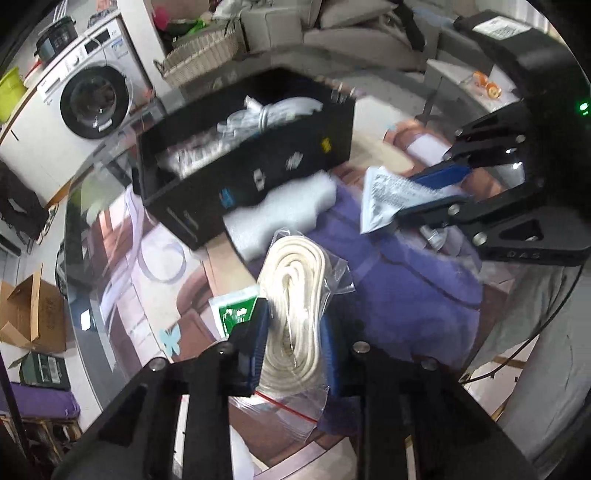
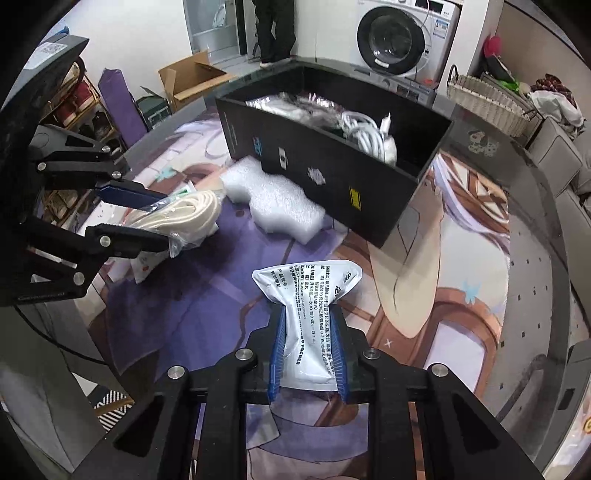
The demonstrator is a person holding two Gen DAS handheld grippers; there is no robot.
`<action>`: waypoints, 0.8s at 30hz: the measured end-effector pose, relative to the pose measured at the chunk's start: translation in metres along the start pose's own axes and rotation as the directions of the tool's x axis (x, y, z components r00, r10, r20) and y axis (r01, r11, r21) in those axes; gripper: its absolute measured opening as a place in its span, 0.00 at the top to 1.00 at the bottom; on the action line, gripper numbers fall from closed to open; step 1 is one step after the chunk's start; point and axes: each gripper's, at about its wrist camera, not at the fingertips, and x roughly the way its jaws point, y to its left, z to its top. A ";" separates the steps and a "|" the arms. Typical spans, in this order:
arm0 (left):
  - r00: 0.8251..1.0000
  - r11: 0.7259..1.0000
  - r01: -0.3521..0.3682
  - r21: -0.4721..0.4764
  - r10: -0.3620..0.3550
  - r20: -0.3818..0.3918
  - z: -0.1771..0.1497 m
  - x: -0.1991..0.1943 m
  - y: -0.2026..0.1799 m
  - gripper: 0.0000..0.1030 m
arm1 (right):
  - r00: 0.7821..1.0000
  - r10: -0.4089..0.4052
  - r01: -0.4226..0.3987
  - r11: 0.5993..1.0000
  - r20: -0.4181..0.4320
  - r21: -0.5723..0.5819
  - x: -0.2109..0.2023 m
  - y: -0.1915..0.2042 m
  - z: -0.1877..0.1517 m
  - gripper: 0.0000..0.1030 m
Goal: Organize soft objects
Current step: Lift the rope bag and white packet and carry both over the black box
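My left gripper (image 1: pixel 295 317) is shut on a clear zip bag of coiled cream rope (image 1: pixel 295 291), held above the table; it also shows in the right wrist view (image 2: pixel 184 214). My right gripper (image 2: pixel 308 314) is shut on a white printed pouch (image 2: pixel 312 314), also seen in the left wrist view (image 1: pixel 388 195). A black box (image 1: pixel 258 162) (image 2: pixel 332 173) stands ahead of both, open on top, with white cables (image 2: pixel 369 136) and plastic packs inside. A white foam sheet (image 2: pixel 273 199) (image 1: pixel 280 210) lies against the box's near side.
The round glass table (image 2: pixel 535 258) is covered by a printed purple and brown mat (image 2: pixel 221 295). A green-and-white packet (image 1: pixel 236 314) lies on the mat. A washing machine (image 2: pixel 402 33), a wicker basket (image 2: pixel 487 103) and a cardboard box (image 2: pixel 192 77) stand beyond the table.
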 end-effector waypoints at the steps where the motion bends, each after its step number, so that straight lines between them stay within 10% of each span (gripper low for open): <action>1: 1.000 1.000 0.008 0.003 -0.008 0.027 0.001 -0.006 -0.001 0.76 | 1.000 -0.001 0.001 1.000 0.020 0.005 -0.004 0.000 0.001 0.78; 10: 0.958 0.998 0.004 -0.057 0.012 0.285 0.015 -0.058 0.008 0.76 | 0.948 -0.005 -0.006 0.999 0.319 0.036 -0.062 -0.005 0.009 0.78; 24: 0.678 0.975 -0.118 -0.189 0.218 0.702 -0.003 -0.140 0.022 0.79 | 0.631 -0.099 0.072 0.995 0.769 0.069 -0.159 0.011 -0.011 0.78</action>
